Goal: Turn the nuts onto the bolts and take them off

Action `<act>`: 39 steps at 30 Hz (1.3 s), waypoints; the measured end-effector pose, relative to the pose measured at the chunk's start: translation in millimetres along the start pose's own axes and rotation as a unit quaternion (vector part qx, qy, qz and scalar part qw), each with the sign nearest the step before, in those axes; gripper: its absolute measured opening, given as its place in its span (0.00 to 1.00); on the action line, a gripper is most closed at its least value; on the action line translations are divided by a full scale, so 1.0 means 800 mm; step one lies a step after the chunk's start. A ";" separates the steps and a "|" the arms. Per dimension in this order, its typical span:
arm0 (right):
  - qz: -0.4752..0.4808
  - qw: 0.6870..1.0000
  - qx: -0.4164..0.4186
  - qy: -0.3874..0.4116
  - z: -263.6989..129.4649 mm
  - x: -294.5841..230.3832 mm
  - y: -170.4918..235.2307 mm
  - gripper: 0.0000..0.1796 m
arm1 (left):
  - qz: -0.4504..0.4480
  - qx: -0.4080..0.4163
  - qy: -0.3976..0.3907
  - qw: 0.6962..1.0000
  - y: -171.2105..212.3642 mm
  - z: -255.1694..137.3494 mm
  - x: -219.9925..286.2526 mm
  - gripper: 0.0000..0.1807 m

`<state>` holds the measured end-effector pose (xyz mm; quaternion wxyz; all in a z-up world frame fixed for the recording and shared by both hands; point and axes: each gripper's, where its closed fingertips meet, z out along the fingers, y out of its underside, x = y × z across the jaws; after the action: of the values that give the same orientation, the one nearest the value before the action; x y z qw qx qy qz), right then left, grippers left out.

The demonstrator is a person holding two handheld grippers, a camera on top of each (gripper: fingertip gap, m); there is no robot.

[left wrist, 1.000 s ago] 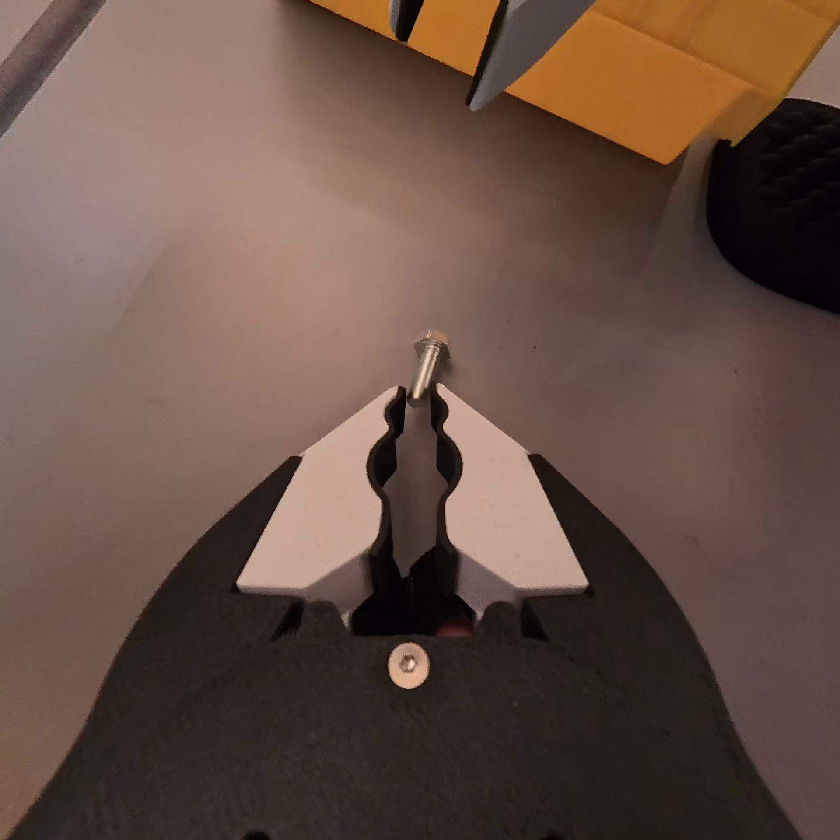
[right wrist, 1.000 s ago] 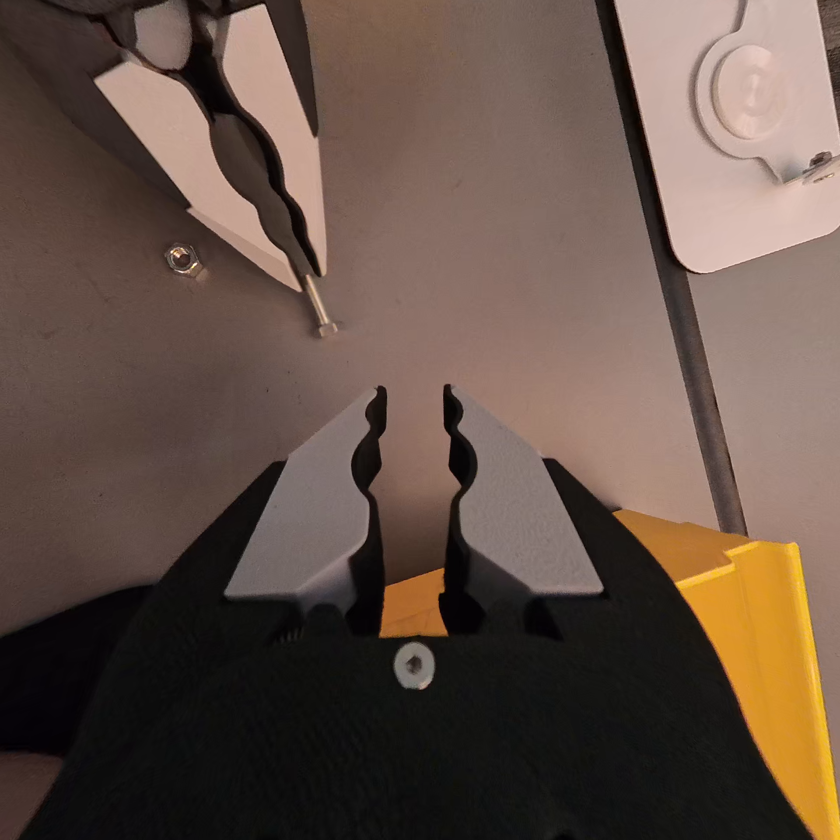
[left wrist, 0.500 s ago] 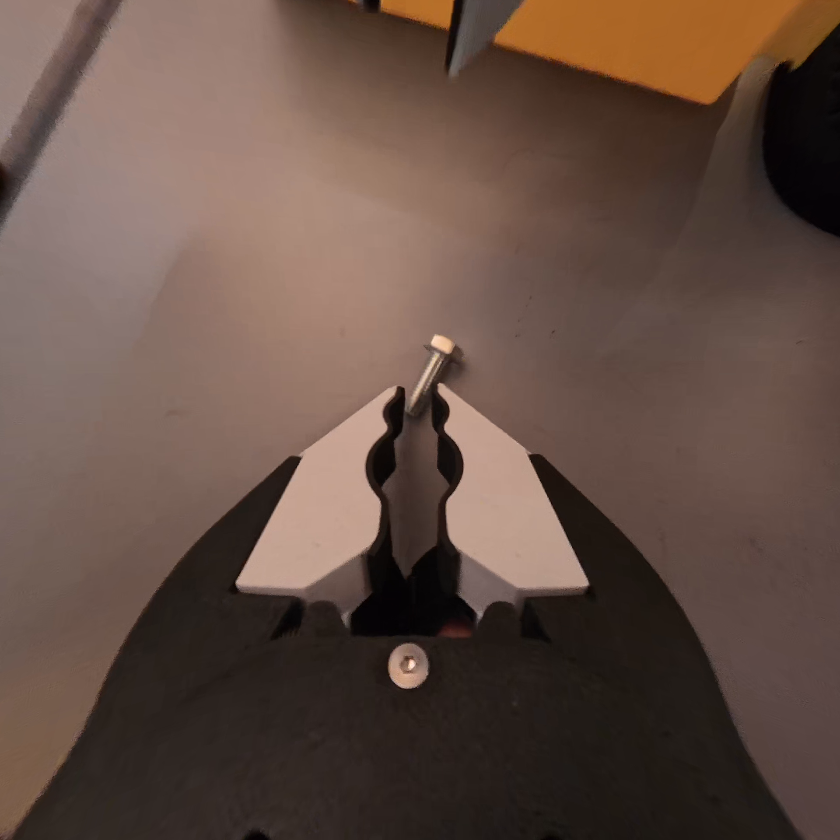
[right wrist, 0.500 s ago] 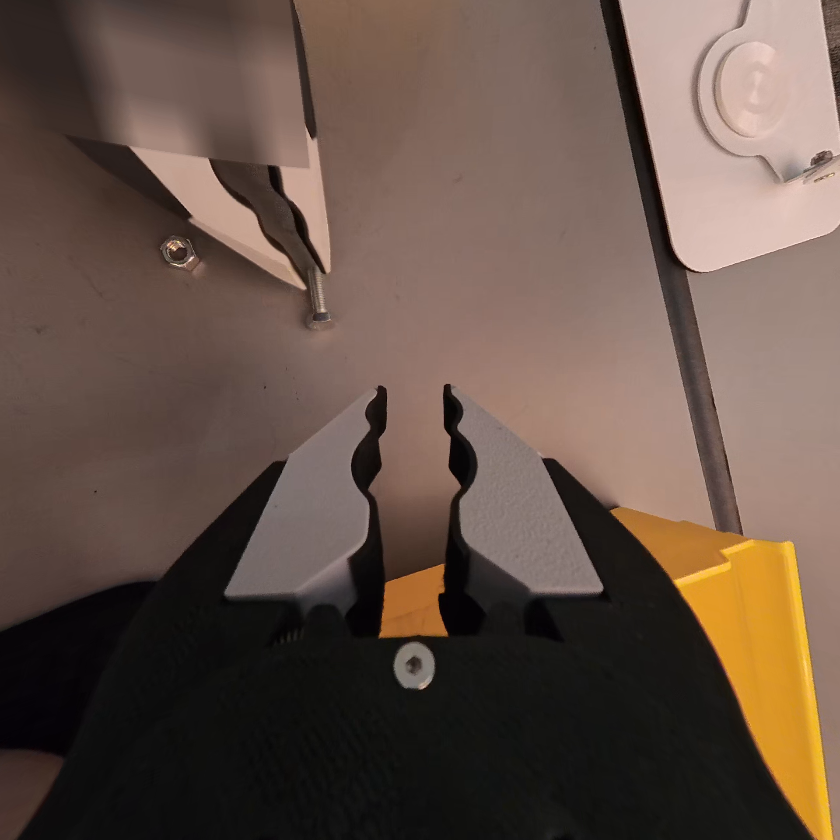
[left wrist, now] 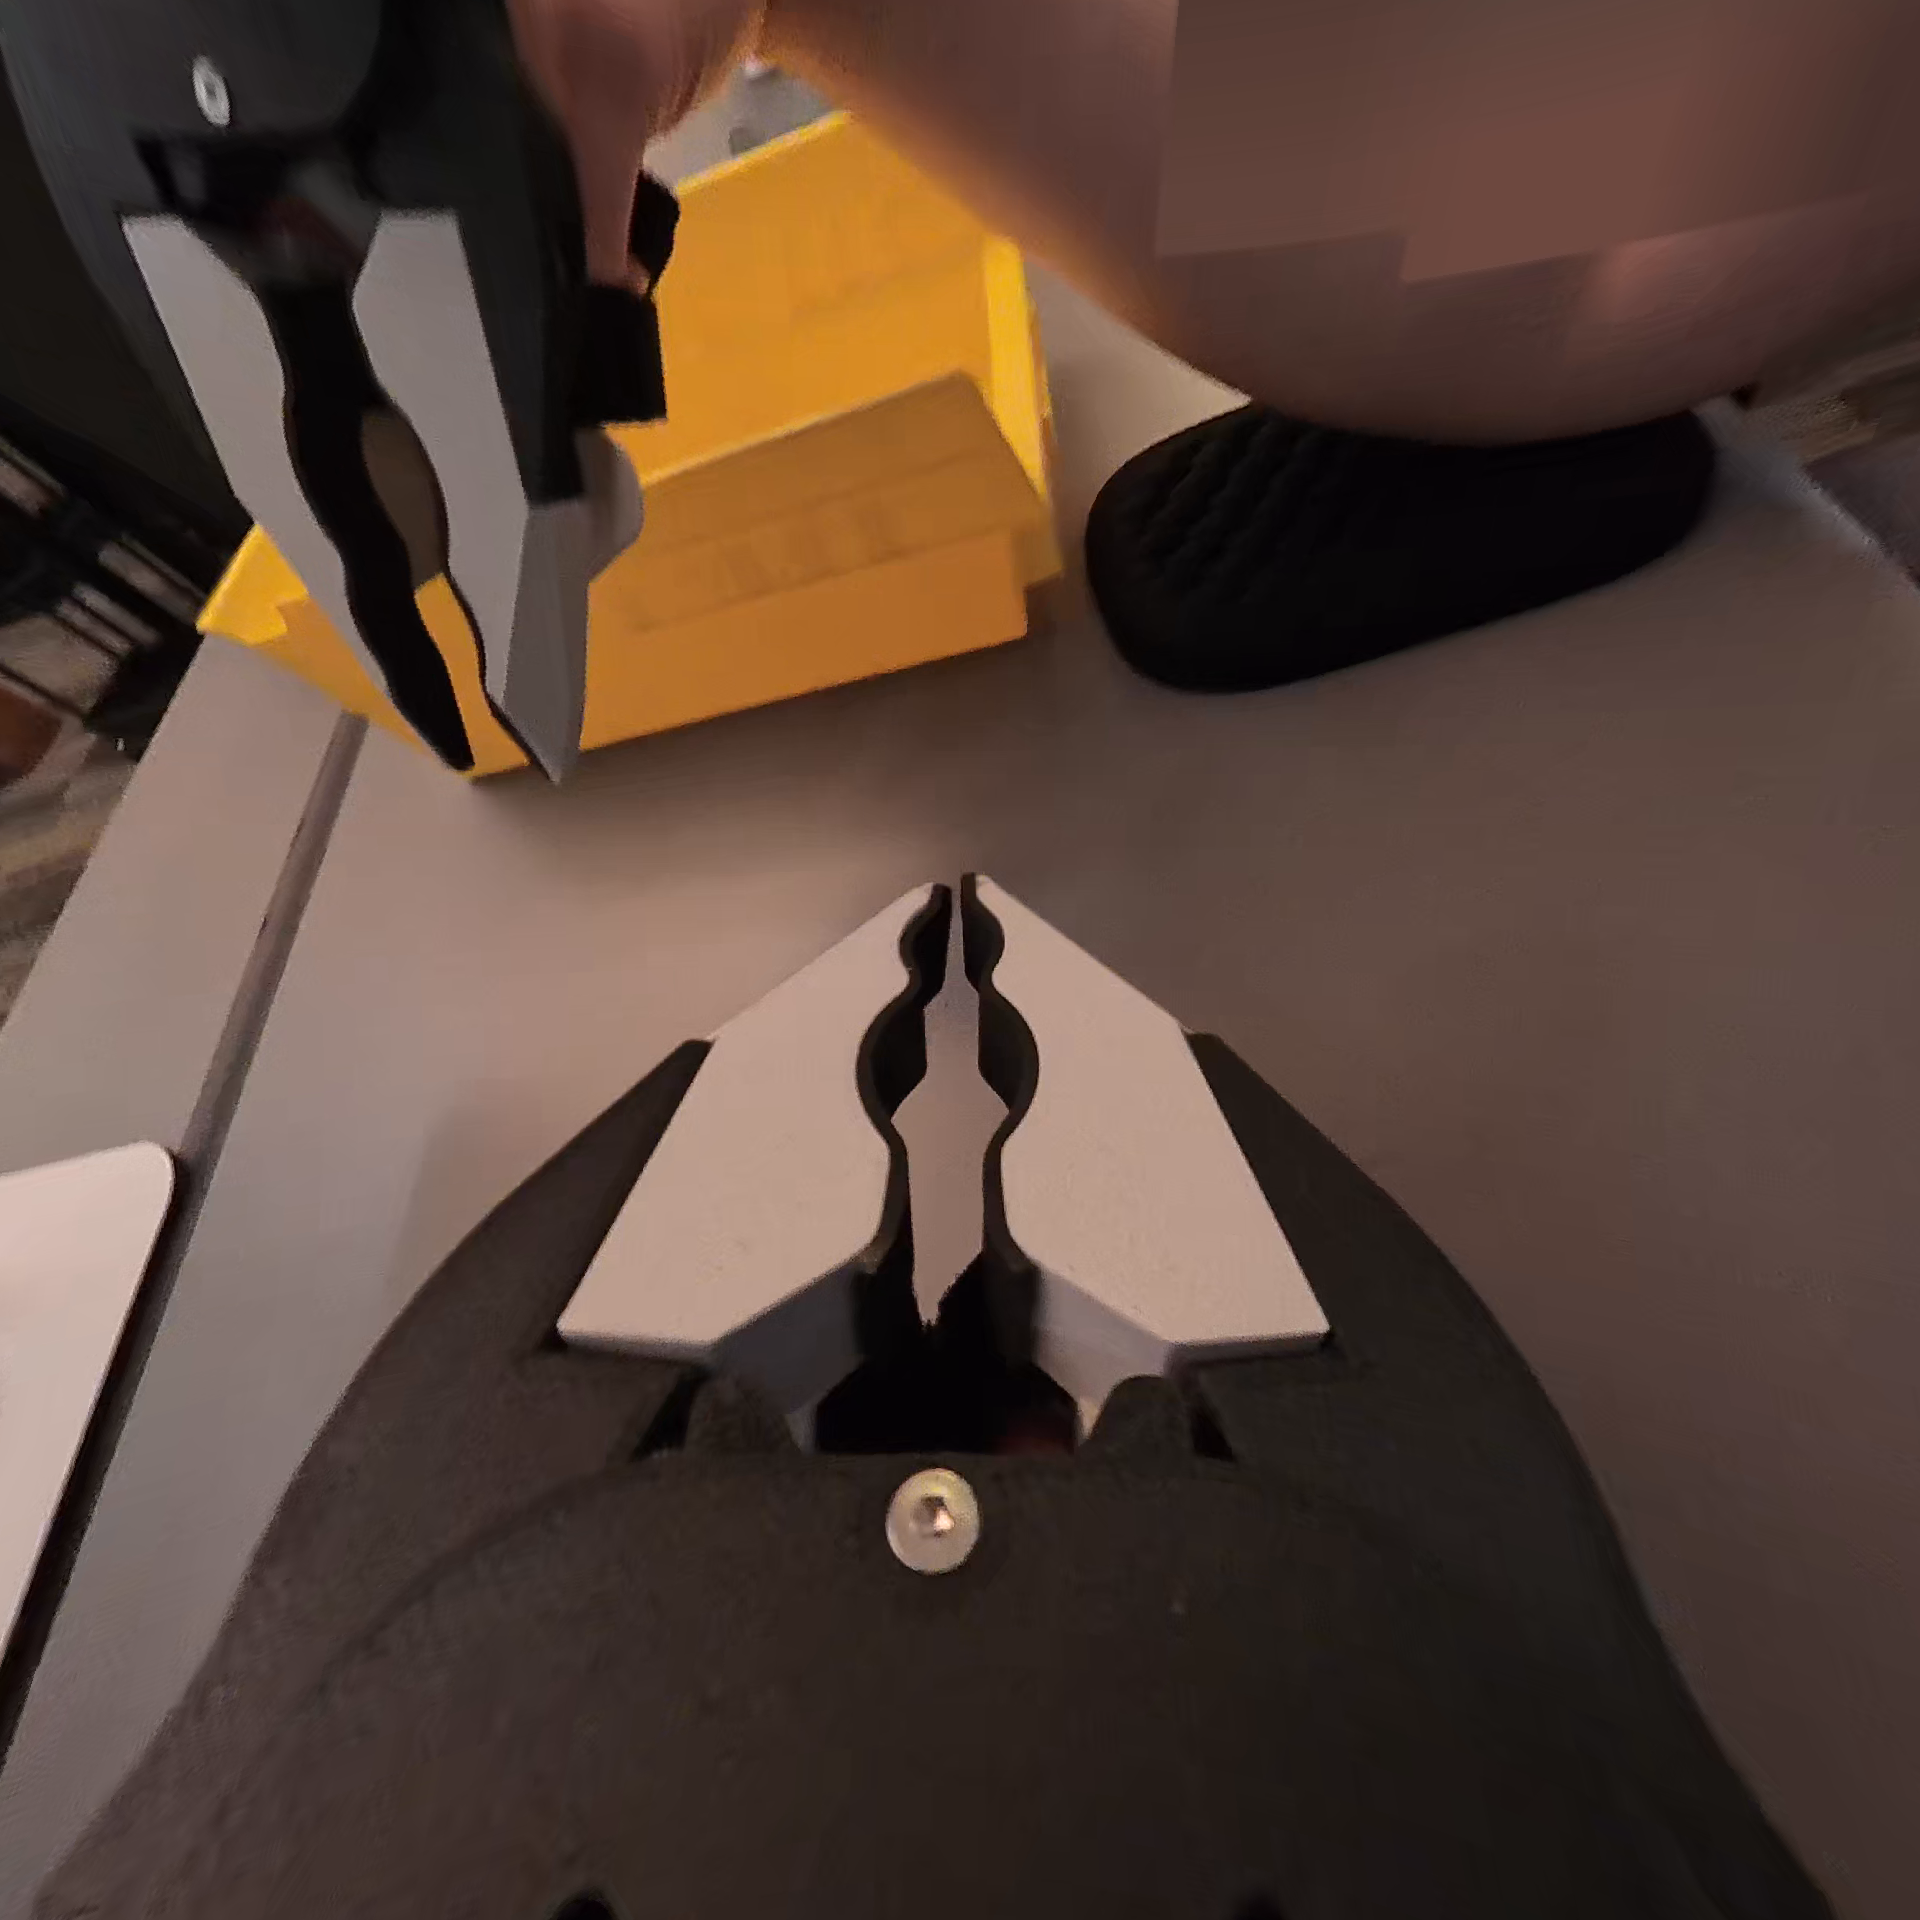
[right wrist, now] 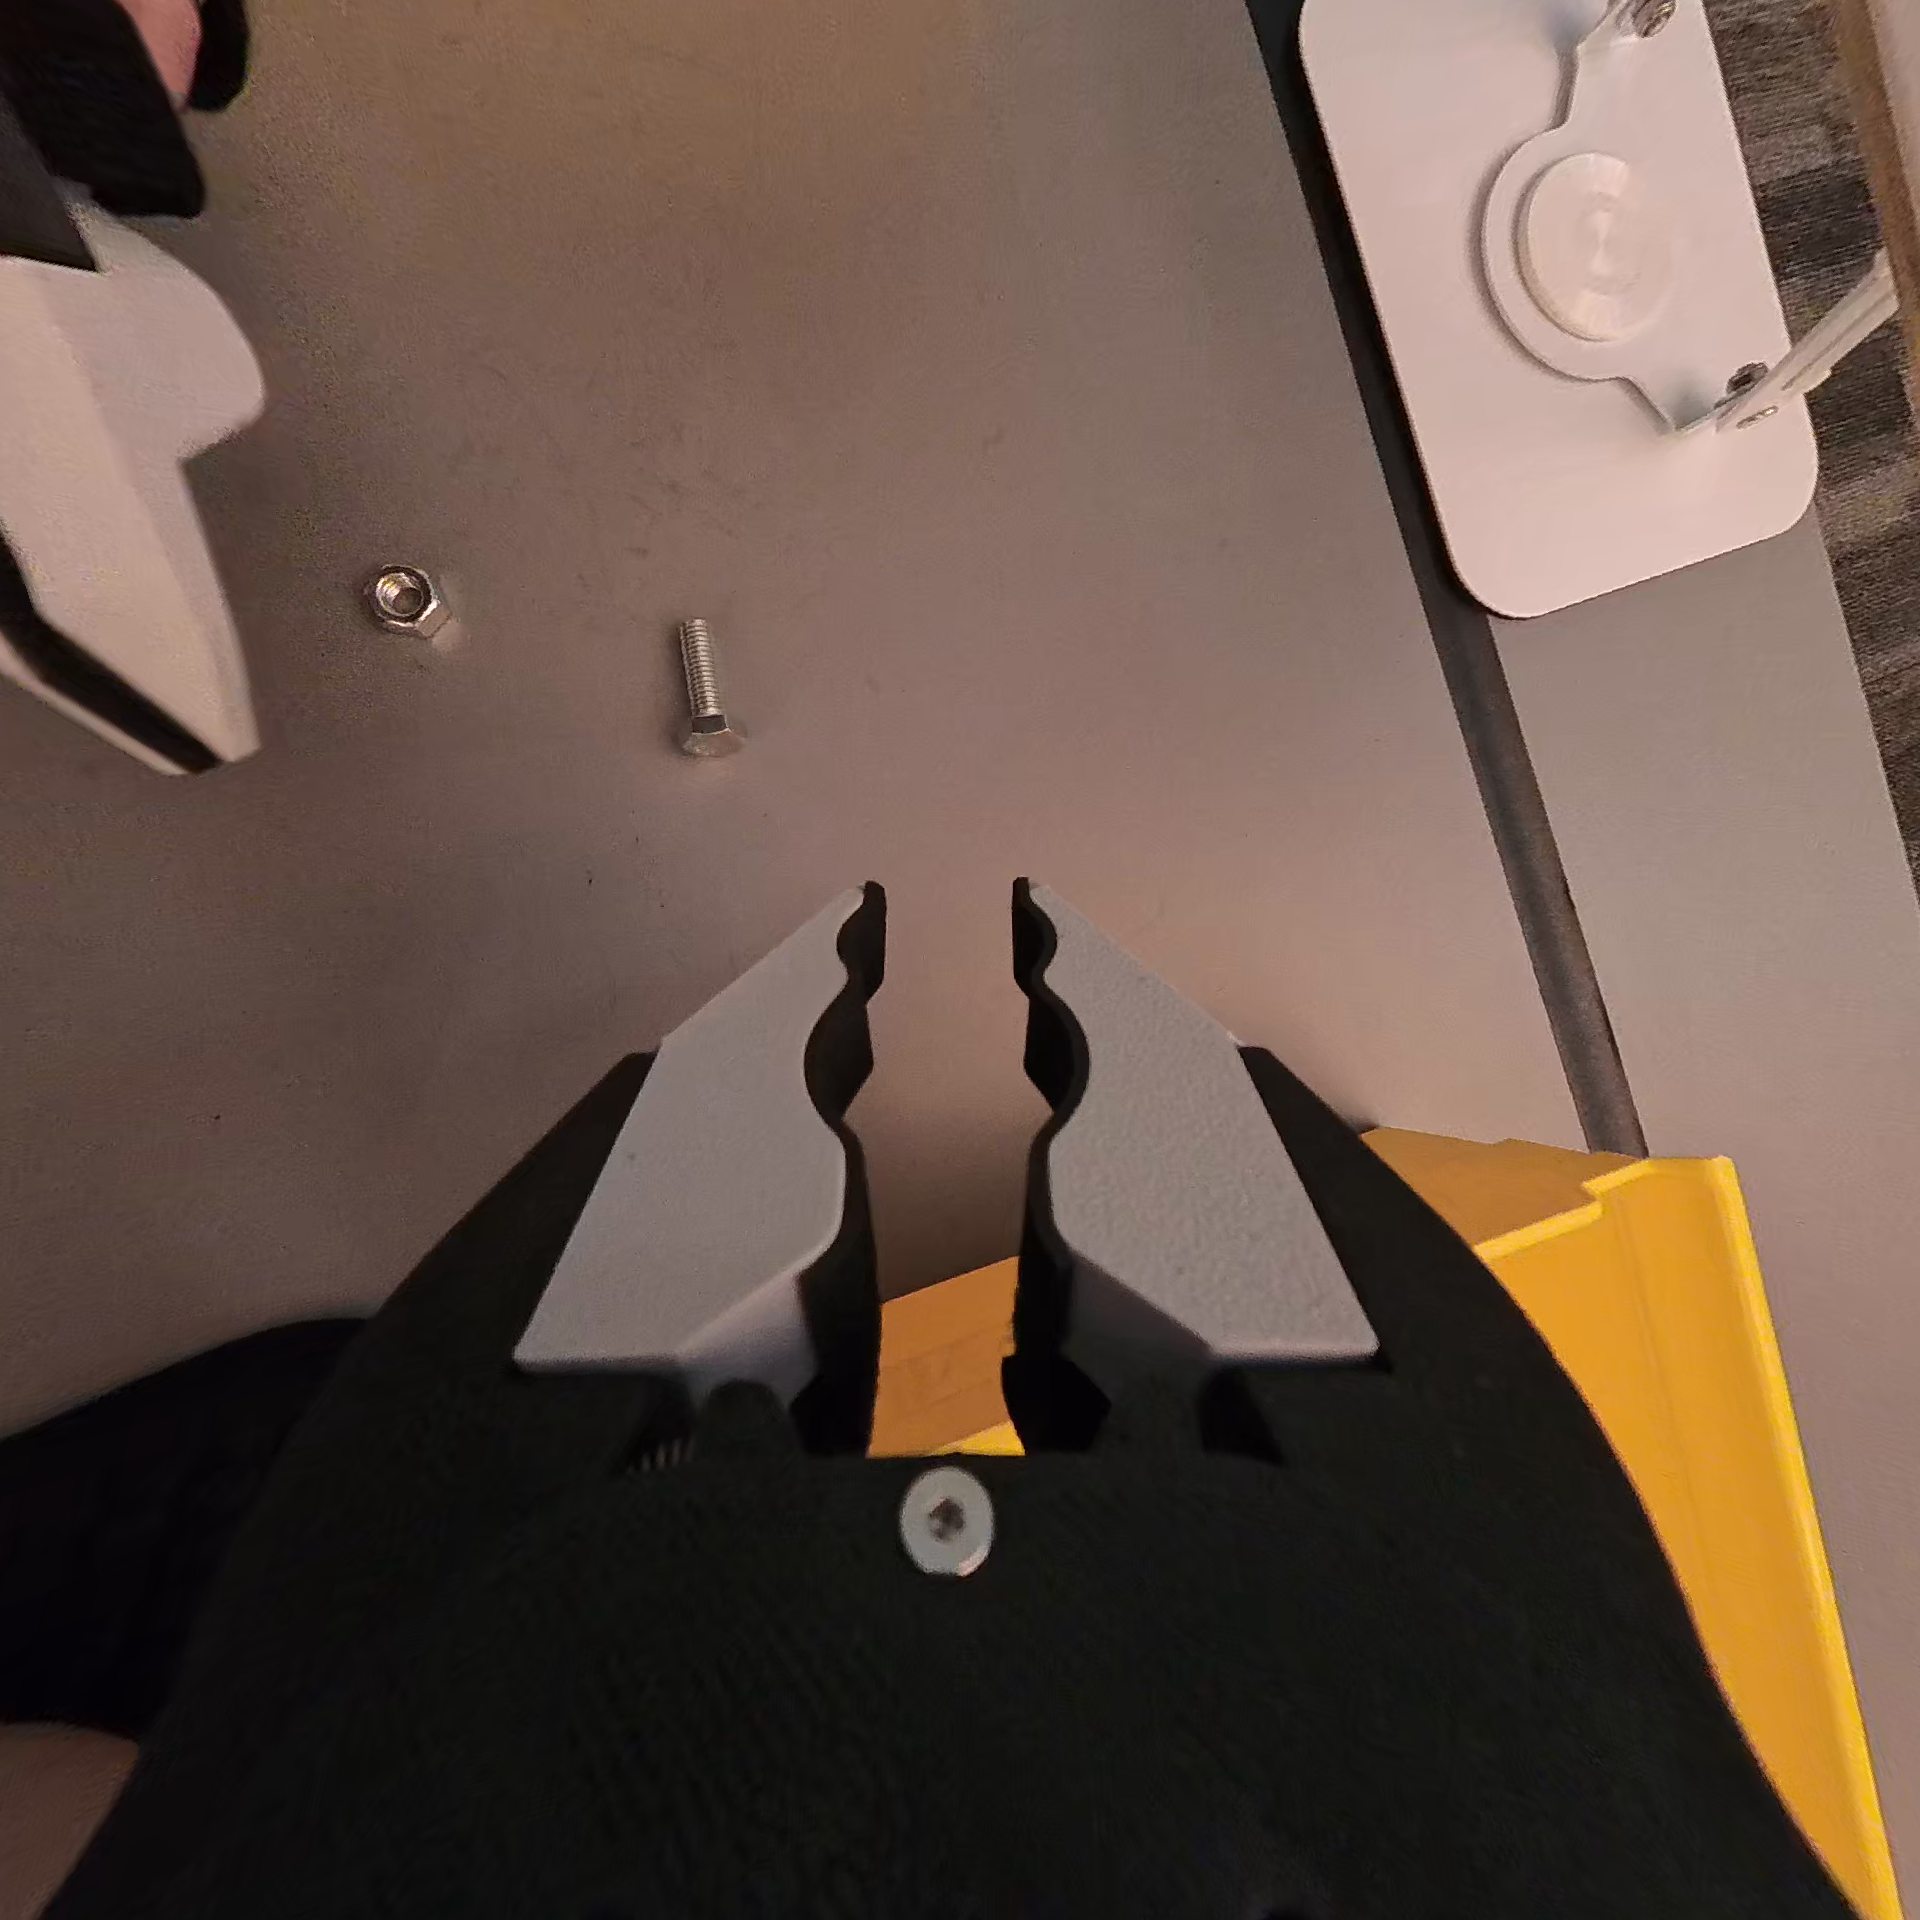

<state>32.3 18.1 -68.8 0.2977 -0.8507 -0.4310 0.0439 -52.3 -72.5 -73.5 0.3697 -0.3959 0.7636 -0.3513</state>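
A silver bolt [right wrist: 701,691] lies flat on the grey table, head toward me, in the right wrist view. A silver nut [right wrist: 408,603] lies to its left, apart from it. My right gripper [right wrist: 948,894] is open and empty, hovering short of the bolt; it also shows in the left wrist view [left wrist: 507,767], raised in front of the bin. My left gripper [left wrist: 957,891] is shut with nothing between its fingers. In the right wrist view it [right wrist: 197,753] hangs at the left edge, left of the nut. Neither bolt nor nut shows in the left wrist view.
A yellow bin [left wrist: 831,582] stands on the table under my right gripper, also in the right wrist view [right wrist: 1714,1455]. A black padded object [left wrist: 1392,540] lies beside it under a person's arm. A white plate with a round disc [right wrist: 1558,312] sits beyond a table seam [right wrist: 1527,831]. About 12 cm separates my left fingertips from my right. The silver nut [right wrist: 408,603] lies some 10 cm from my left tips, 15 cm from my right tips.
My left gripper has let go of the bolt, closed fully and drawn back and up to the left. The bolt now lies free on the table. My right gripper has stayed open.
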 end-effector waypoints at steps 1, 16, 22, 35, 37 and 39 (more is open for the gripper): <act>-0.001 1.000 -0.001 0.000 0.001 0.000 0.000 0.13 | 0.007 0.011 0.004 1.000 -0.006 -0.001 0.003 0.00; 0.000 1.000 -0.007 0.001 0.001 0.002 0.004 0.13 | 0.081 0.025 -0.021 0.996 -0.020 -0.004 0.020 0.12; 0.000 1.000 -0.017 0.002 0.004 0.002 0.009 0.13 | 0.101 0.025 -0.034 0.994 -0.026 -0.005 0.021 0.10; 0.002 1.000 -0.024 0.001 0.005 0.003 0.013 0.13 | -0.007 -0.113 -0.078 0.991 0.067 0.019 -0.027 0.16; 0.001 1.000 -0.027 0.001 0.006 0.002 0.014 0.13 | -0.044 -0.134 -0.070 0.988 0.084 0.025 -0.029 0.25; 0.000 1.000 -0.028 0.000 0.006 0.002 0.014 0.13 | -0.069 -0.146 -0.065 0.985 0.094 0.028 -0.032 0.36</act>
<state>39.4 16.5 -78.8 0.2742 -0.8584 -0.4323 0.0319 -48.4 -22.9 -139.2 0.3313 -0.5193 0.7520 -0.2344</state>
